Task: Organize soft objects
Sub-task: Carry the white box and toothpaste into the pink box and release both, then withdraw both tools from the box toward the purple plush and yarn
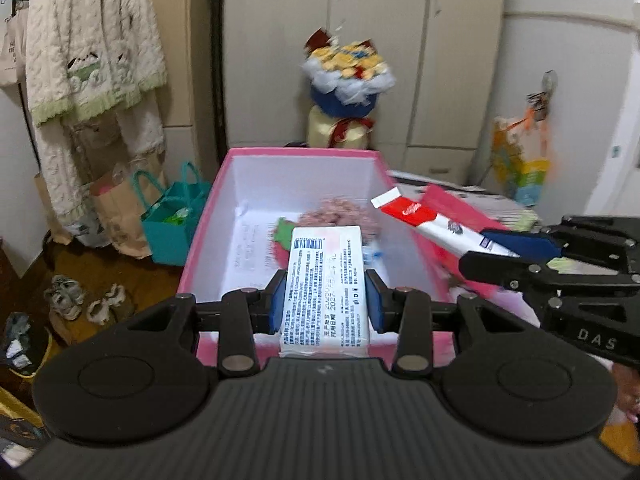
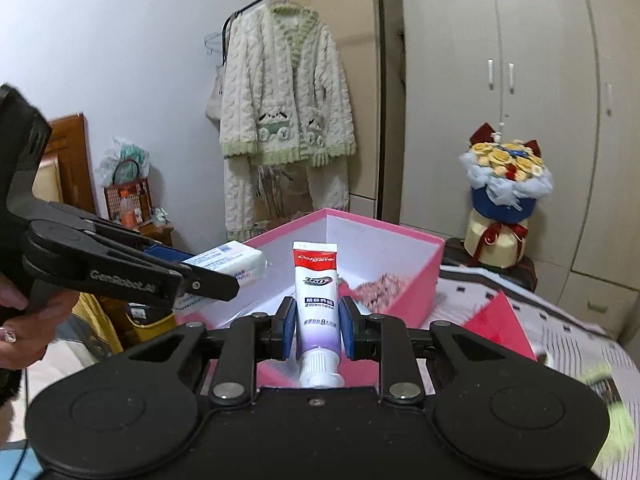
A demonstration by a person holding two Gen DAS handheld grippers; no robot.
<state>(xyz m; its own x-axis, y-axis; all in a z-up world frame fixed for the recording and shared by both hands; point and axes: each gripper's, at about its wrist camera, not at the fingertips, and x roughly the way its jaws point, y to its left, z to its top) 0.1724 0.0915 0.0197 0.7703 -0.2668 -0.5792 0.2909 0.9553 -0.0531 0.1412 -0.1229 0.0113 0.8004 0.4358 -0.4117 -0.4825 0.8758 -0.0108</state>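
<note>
- The left tongs pinch a white tissue pack between blue pads, the pack's printed label facing up.
- The pack's long axis runs straight out along the fingers, its far end reaching over the near rim of an open pink box just ahead of the tongs.
- The right tongs pinch a toothpaste tube near its cap end.
- The tube's long axis also lies along the fingers: white cap back toward the tongs' body, flat crimped red end pointing forward at the pink box.
- In the left view the tube comes in from the right, its crimped end hanging just over the box's right wall.
- In the right view the pack comes in from the left, held above the box's left wall.
- Inside the box, beyond both tongs, lie a pinkish speckled soft bundle and something green and red; what they are is too blurred to tell.
- Progress, as a judgement: part done, since the box already holds items; both held items are in the air over it, neither yet set down.
- What is left appears to be lowering each into the white floor of the box and releasing.
- A red folded piece lies on the patterned bed to the right of the right tongs, outside the box.
</note>
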